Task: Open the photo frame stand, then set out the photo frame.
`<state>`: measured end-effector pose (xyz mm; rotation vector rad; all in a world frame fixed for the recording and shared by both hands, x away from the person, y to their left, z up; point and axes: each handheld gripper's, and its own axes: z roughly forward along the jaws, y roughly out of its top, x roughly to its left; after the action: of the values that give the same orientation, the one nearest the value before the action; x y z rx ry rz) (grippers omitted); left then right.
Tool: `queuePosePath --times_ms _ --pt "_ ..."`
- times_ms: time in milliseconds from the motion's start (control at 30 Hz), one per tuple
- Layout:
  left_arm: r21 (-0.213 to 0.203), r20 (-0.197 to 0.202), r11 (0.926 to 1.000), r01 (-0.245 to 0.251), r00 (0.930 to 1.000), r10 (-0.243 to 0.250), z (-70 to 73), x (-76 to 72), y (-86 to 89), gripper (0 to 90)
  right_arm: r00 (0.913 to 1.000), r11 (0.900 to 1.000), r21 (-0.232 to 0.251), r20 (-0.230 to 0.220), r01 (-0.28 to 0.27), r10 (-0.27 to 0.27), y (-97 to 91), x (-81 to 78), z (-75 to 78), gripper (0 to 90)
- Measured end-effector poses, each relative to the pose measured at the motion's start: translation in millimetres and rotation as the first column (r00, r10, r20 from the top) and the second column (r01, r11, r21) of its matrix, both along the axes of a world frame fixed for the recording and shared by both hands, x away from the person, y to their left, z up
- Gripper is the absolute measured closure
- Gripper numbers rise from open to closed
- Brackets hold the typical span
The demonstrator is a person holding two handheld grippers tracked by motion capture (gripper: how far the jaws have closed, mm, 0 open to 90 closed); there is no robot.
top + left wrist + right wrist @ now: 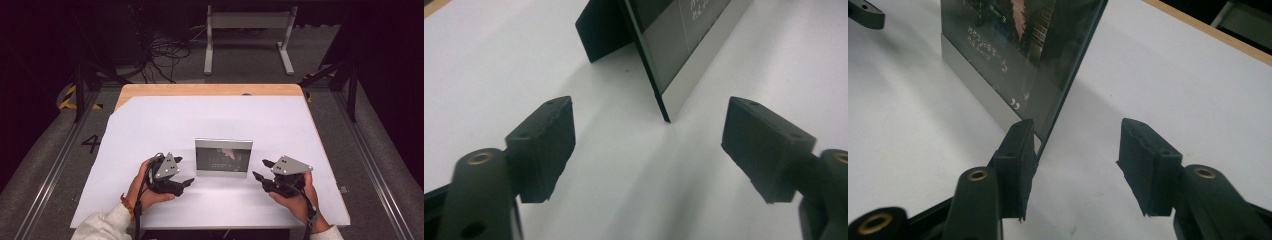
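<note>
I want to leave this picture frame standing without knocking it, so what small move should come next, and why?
Probably ease both grippers straight back from the picture frame. It stands upright on the white table cover, propped by its back stand. The left gripper is open and clear of the frame's edge. The right gripper is open too, one pad close beside the frame's corner.

A wooden table (210, 90) under a white sheet (165, 125) stands on grey carpet (45, 165) in a dim room. Beyond the table's far edge, a white metal stand (248, 21) rests beside tangled black cables (162, 52); yellow-black tape (67, 97) marks the floor to its left.
</note>
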<state>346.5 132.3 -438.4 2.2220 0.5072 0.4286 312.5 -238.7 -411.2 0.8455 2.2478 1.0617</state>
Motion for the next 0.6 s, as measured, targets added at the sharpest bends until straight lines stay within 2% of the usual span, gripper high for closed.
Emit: queuePosePath --times_ms 233,367,500,600 --pt "0.003 -0.006 0.9998 -0.017 0.9998 0.017 -4.5 -3.5 11.2 16.1 0.9993 0.9992 -0.025 -0.021 0.031 -0.031 -7.0 -0.2 -5.3 40.7" --pt "0.005 -0.007 0.9996 -0.028 0.9996 0.028 -5.8 -6.4 17.5 14.5 0.999 0.9987 -0.038 -0.029 0.032 -0.034 -9.2 -0.4 -6.7 33.5" --pt "0.007 -0.019 0.9995 -0.029 0.9994 0.029 -7.7 -8.5 24.1 13.8 0.9994 0.9986 -0.045 -0.018 0.027 -0.028 -12.0 -2.6 -6.0 28.5" --pt "0.009 -0.01 0.9993 -0.036 0.9993 0.036 -6.3 -9.9 26.4 13.3 0.9993 0.9975 -0.061 -0.012 0.035 -0.036 -13.9 -4.3 -8.9 26.4"
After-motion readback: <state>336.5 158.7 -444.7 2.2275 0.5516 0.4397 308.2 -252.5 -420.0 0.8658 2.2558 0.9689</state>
